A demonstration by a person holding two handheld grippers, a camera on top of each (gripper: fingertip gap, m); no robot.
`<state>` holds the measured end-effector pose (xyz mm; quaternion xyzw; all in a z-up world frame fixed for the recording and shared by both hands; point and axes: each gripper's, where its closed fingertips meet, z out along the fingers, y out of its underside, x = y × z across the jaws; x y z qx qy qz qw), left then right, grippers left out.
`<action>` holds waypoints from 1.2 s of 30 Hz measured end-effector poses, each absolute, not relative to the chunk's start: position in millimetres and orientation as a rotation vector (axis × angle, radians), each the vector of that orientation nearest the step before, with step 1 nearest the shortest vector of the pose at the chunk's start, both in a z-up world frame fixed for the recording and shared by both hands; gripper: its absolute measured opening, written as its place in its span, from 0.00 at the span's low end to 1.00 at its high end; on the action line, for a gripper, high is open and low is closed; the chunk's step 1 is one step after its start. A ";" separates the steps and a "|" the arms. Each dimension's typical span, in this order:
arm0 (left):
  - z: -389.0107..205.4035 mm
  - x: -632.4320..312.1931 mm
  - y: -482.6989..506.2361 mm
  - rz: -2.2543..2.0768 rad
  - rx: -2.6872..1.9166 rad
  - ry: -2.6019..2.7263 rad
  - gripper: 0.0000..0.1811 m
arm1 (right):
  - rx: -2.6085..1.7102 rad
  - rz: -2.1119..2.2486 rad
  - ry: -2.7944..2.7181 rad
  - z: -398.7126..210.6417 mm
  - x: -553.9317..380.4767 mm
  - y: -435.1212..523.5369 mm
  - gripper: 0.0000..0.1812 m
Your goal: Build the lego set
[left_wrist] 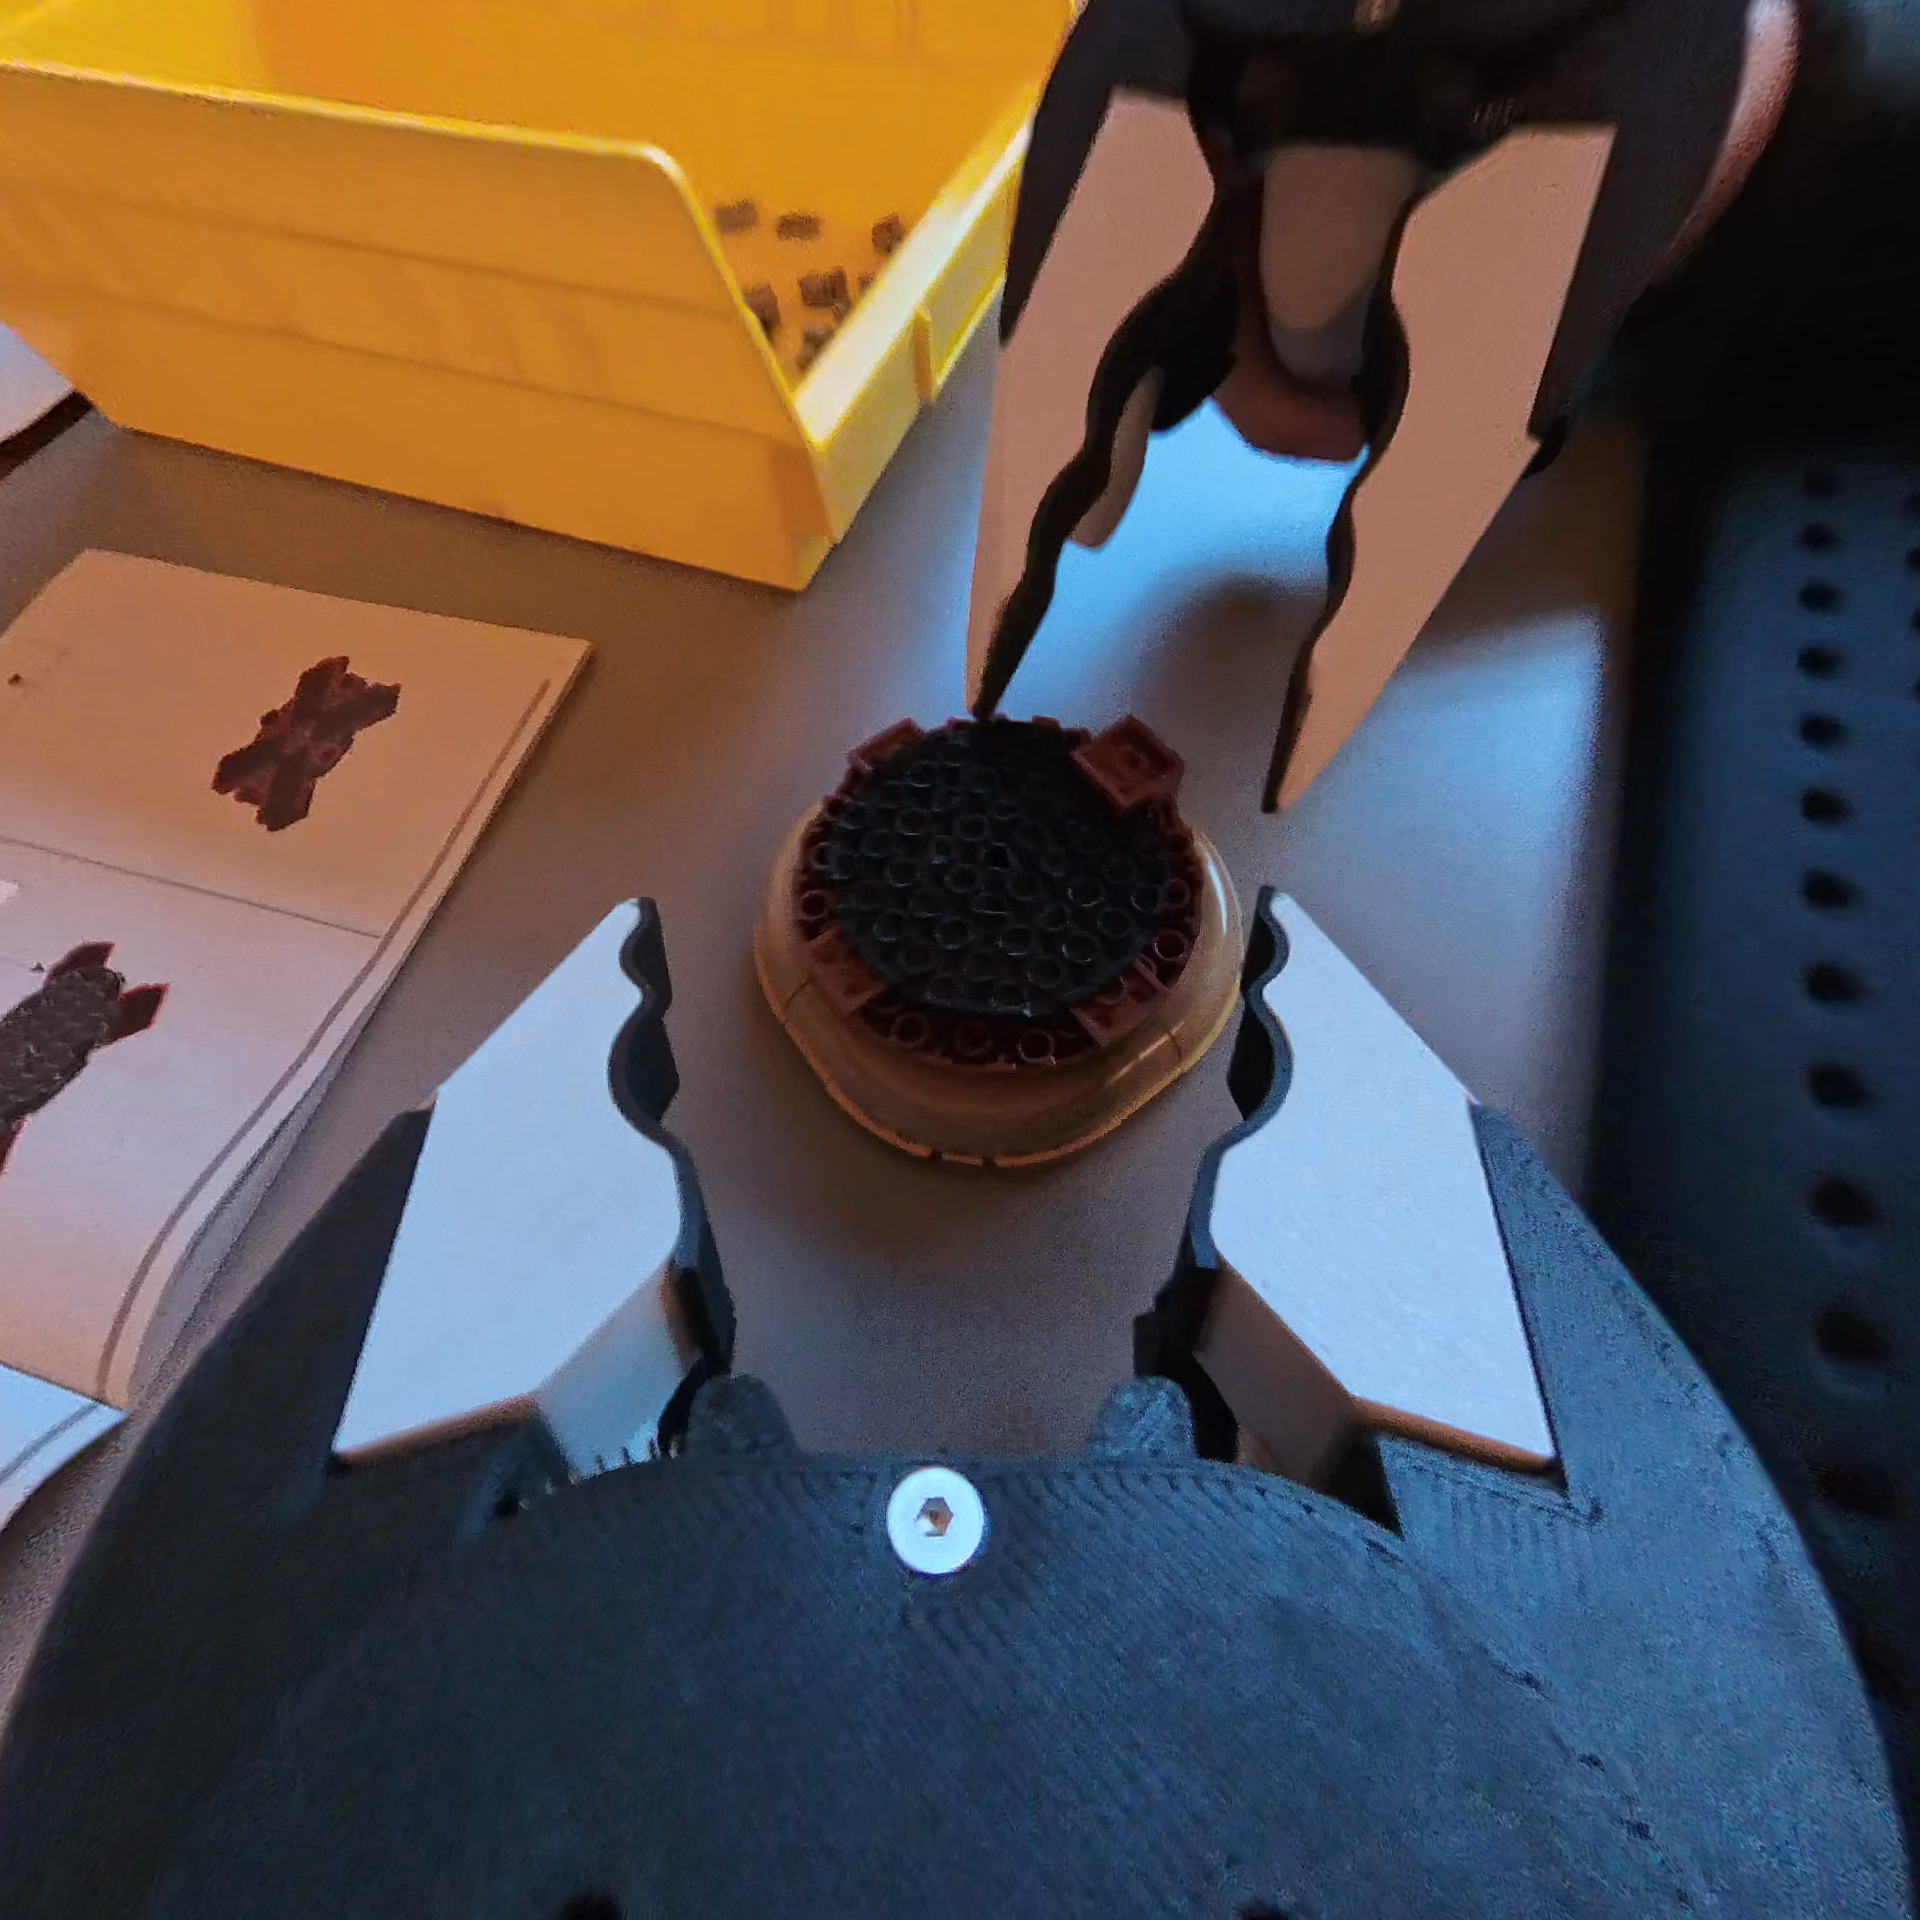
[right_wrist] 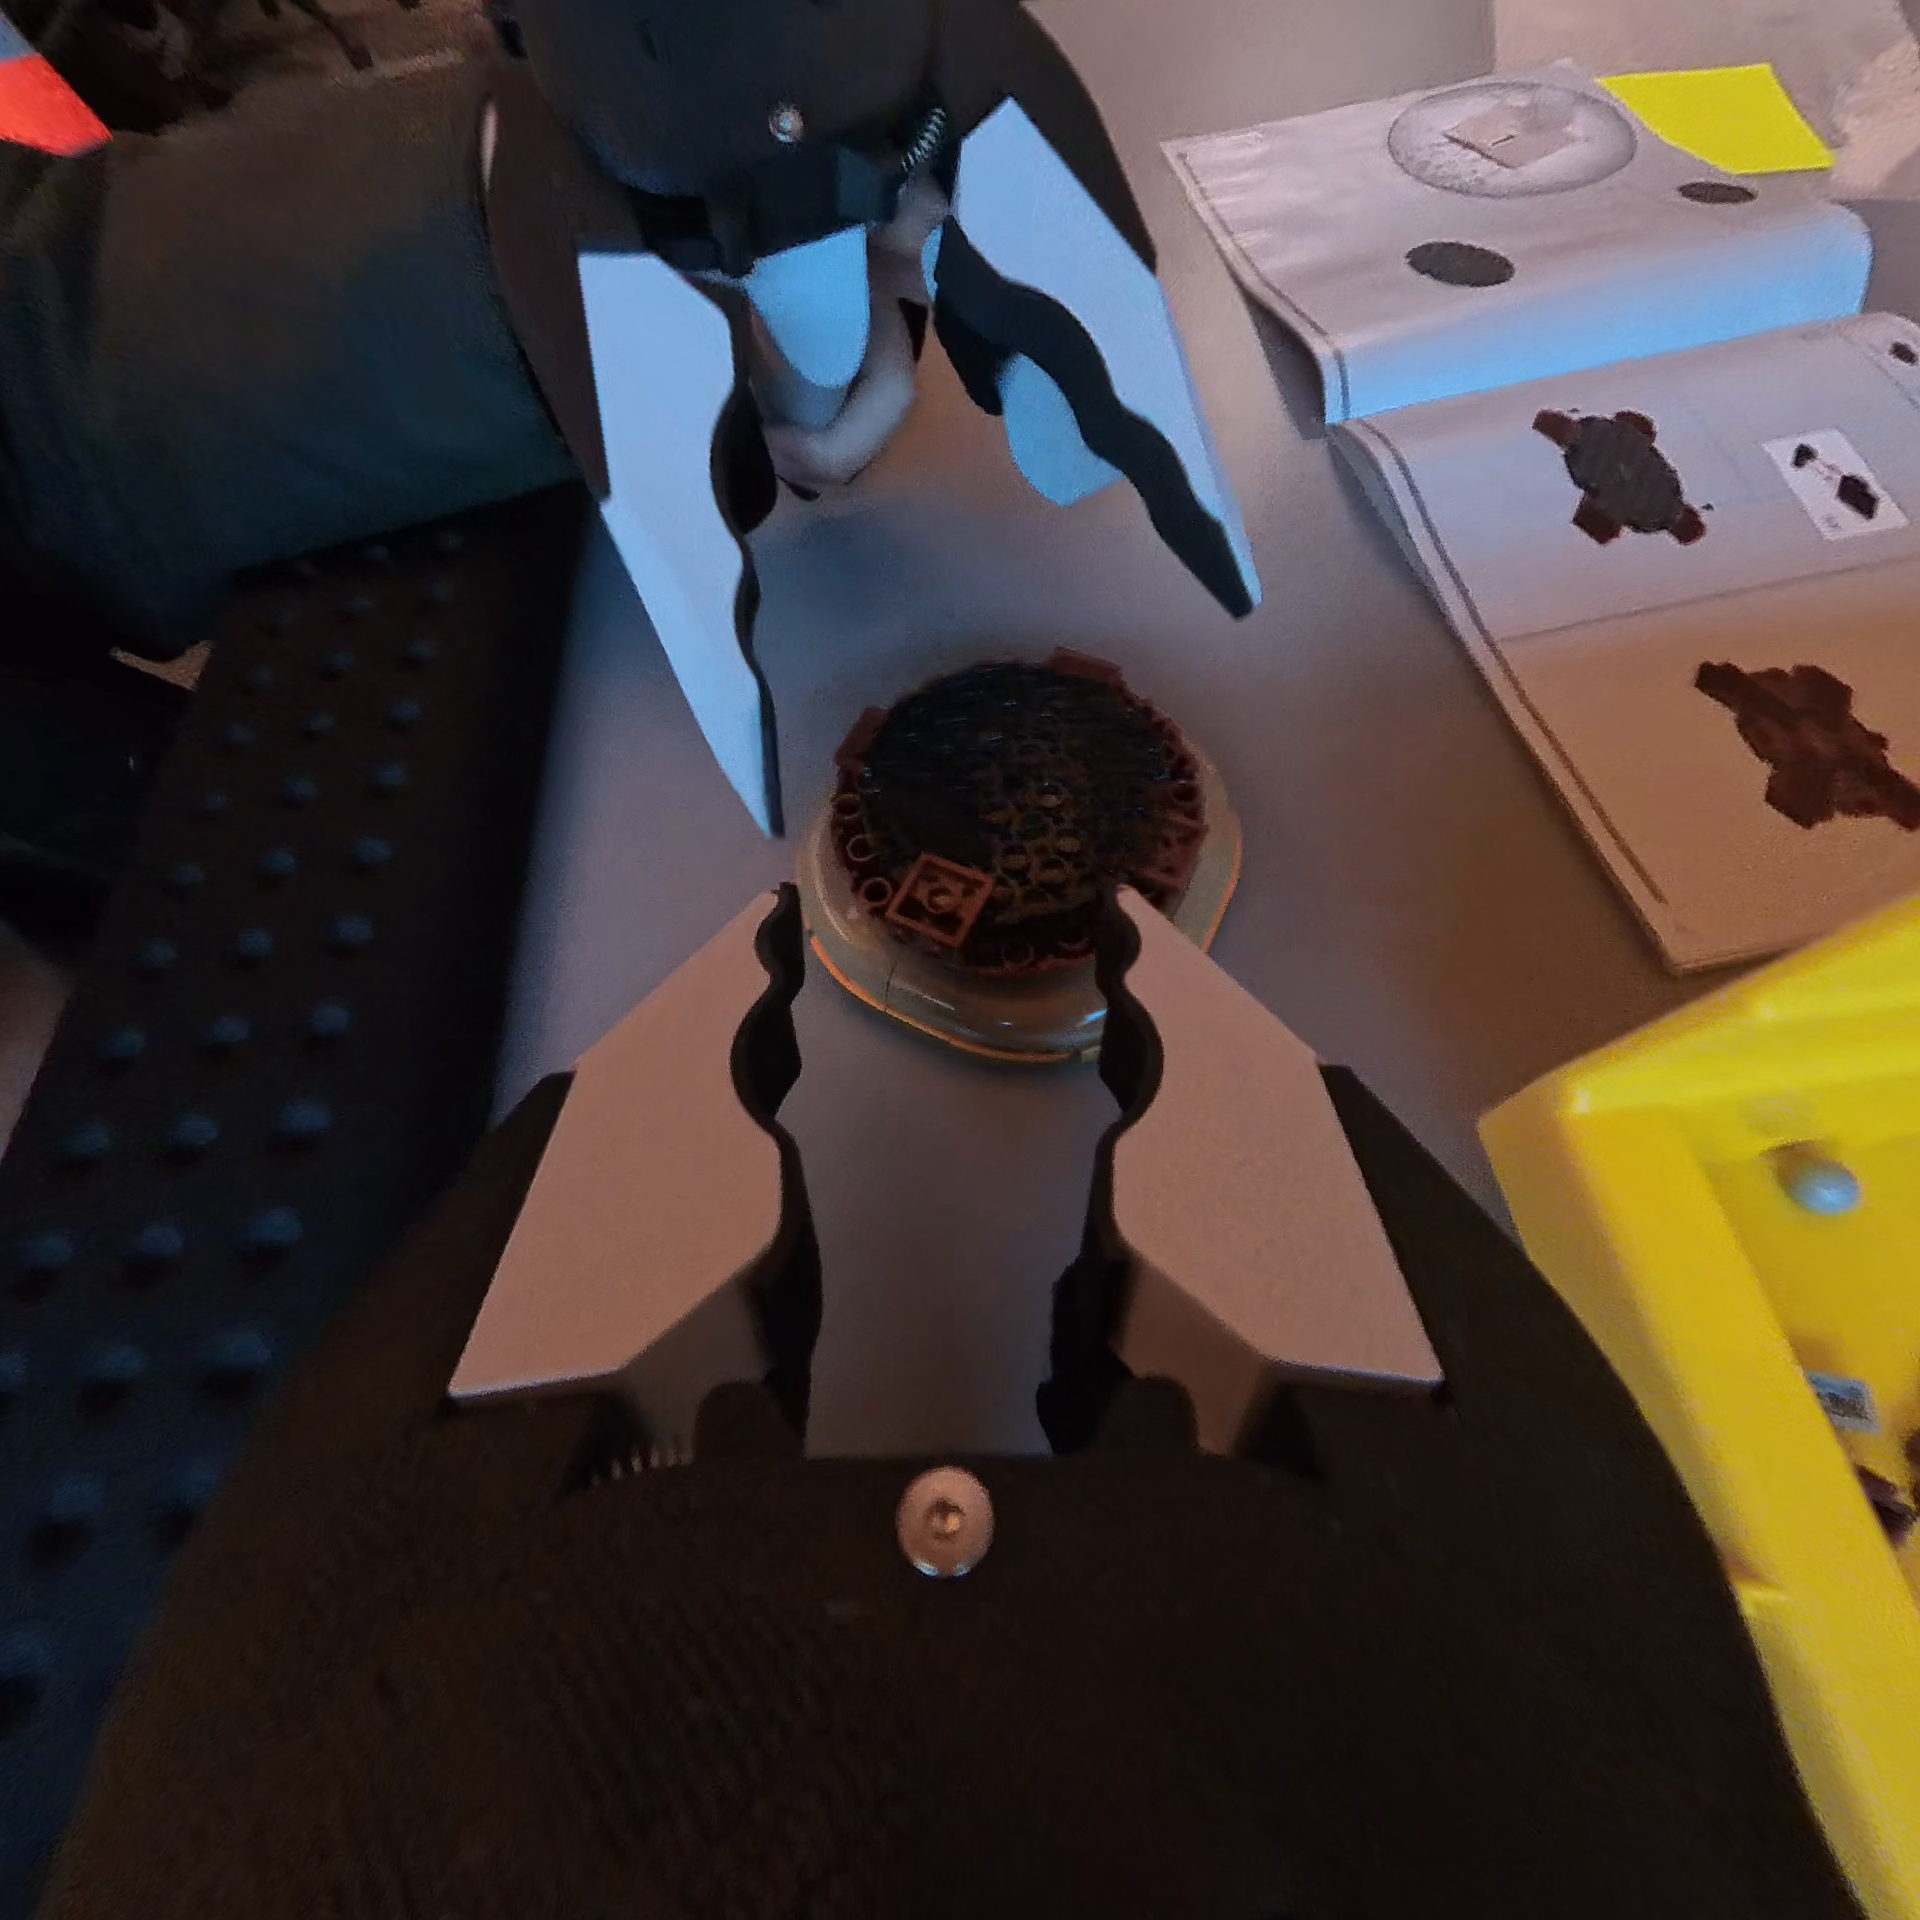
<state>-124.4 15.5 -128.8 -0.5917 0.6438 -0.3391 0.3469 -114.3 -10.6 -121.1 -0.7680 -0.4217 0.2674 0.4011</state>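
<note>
A round lego model point(left_wrist: 987, 935) stands on the grey table: a black studded disc on a dark red ring, inside a tan rounded base. A small dark red square brick point(left_wrist: 1127, 764) sits on its rim. My left gripper point(left_wrist: 954, 909) is open and empty, its fingers on either side of the model's near edge. My right gripper point(left_wrist: 1127, 756) comes from the opposite side, open and empty, with one fingertip point(left_wrist: 982, 707) at the model's far rim. In the right wrist view the right gripper point(right_wrist: 954, 896) is over the red brick point(right_wrist: 940, 899) and the model point(right_wrist: 1039, 790); the left gripper point(right_wrist: 1008, 717) is opposite.
A yellow bin point(left_wrist: 468, 343) with several small dark pieces point(left_wrist: 810, 286) stands behind the model on the left; it also shows in the right wrist view point(right_wrist: 1714, 1195). An open instruction booklet point(left_wrist: 260, 831) point(right_wrist: 1610, 623) lies beside the model. A black dotted mat point(left_wrist: 1787, 831) point(right_wrist: 260, 935) lies on the other side.
</note>
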 end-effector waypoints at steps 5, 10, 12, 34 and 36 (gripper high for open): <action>-146.7 -121.2 4.1 -0.747 -1.510 1.793 0.53 | -1.918 0.517 -1.119 -122.7 -113.2 -7.9 0.17; -142.5 -124.0 2.6 -0.744 -1.519 1.788 0.48 | -1.945 0.554 -1.133 -123.2 -101.4 -10.2 0.08; -137.5 -121.9 5.3 -0.756 -1.510 1.754 0.51 | -1.940 0.577 -1.149 -123.2 -98.0 -12.3 0.08; -141.8 -106.0 -9.5 -0.887 -1.561 1.752 0.49 | -1.876 0.577 -1.213 -119.3 -105.5 -19.7 0.07; -141.8 -105.7 -9.6 -0.880 -1.568 1.747 0.49 | -1.886 0.589 -1.193 -119.5 -104.7 -19.8 0.07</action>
